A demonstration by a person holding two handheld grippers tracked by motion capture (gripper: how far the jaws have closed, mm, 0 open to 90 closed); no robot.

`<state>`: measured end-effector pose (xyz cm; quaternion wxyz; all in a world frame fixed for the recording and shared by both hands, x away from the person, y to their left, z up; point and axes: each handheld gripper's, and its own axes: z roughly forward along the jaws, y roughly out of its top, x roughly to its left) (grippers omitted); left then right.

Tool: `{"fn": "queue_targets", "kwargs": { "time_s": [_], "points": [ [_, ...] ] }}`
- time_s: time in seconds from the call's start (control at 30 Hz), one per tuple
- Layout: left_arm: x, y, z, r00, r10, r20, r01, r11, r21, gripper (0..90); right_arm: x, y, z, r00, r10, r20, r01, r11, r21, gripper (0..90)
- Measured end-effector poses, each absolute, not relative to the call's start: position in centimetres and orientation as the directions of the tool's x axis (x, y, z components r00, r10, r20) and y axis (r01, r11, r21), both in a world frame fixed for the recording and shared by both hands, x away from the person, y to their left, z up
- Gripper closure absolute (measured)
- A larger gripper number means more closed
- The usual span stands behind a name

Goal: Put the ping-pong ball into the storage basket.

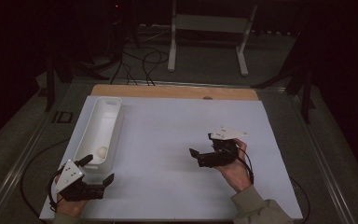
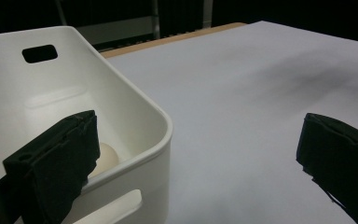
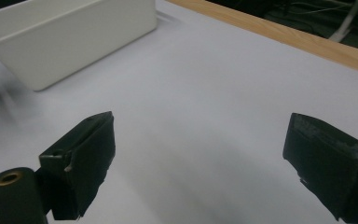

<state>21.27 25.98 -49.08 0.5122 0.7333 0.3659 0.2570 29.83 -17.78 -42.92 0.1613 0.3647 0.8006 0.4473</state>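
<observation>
Lower left, left gripper (image 1: 96, 171) spread, straddling bin (image 1: 113, 106) near wall, apparently to grip it, ball (image 1: 102, 151) inside; right gripper (image 1: 204, 144) spread, idle mid-right.

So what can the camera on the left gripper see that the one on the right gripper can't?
The left gripper view looks into the white bin: its inside, a handle slot in the far wall, and a pale ball on its floor near the close end.

The right gripper view sees that bin from outside, with its side wall, plus a long stretch of the wooden table edge and cables beyond.

Both show the white tabletop, the bin, and a pair of open black jaws.
</observation>
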Motion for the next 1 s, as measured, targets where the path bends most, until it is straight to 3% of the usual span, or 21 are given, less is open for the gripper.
{"fn": "queue_targets", "kwargs": {
  "time_s": [1.0],
  "points": [
    [21.4, 26.1, -49.0, 0.583, 0.812, -0.004, 0.285, -0.200, 0.937, 0.1, 23.5, -29.3, -48.1, -0.494, 0.866, 0.074, 0.350, 0.120, 0.929, 8.4]
  ]
}}
